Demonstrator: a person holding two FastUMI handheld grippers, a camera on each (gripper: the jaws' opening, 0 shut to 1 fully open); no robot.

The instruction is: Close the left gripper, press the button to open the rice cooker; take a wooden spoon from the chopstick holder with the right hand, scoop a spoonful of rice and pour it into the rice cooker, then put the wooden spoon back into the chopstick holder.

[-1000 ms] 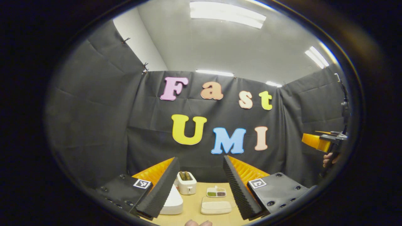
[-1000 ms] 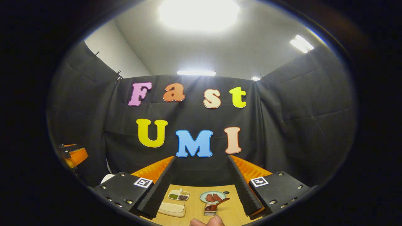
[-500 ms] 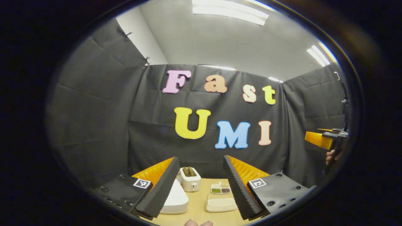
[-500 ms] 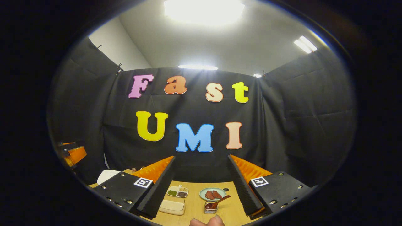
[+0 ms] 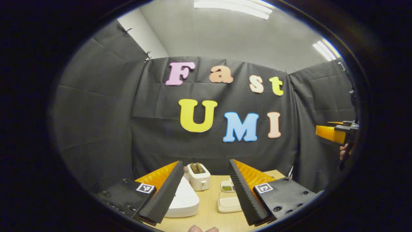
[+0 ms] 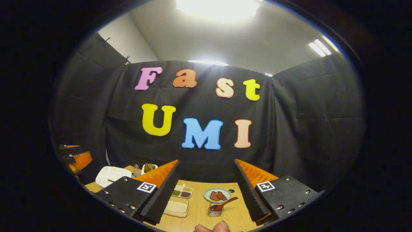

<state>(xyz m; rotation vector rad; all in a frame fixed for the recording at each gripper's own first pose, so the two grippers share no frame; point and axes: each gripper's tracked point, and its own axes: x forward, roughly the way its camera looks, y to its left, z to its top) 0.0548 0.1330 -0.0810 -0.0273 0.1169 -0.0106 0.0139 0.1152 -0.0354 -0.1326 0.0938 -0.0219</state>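
Both sets of jaws stand wide apart, nothing between them: left gripper [image 5: 203, 190] and right gripper [image 6: 206, 190] held up high, well above the light wooden table [image 5: 209, 209].

White rounded rice cooker [image 5: 183, 201] sits lid down on the table's left, partly behind the left gripper's near finger; also at far left in the right gripper view. Button not discernible. Small clear chopstick holder [image 6: 214, 209] with the dark brown wooden spoon [image 6: 222, 205] leaning out of it sits just ahead of the right gripper, beside a pale green plate [image 6: 217, 194] with reddish pieces. Cream rectangular lidded container [image 6: 176, 207], probably the rice, contents hidden.

Step in hand, as judged: first one, not begun. Bring the left fingers together first, then lower onto the cooker's front, press straight down, keep the right gripper clear.

Also on the table: white toaster [image 5: 199, 176] behind the cooker, white divided dish [image 6: 182, 191] with green and dark fillings. Black cloth walls, white ceiling, strip lights. Thumb tip [image 6: 210, 227] at the bottom edge.
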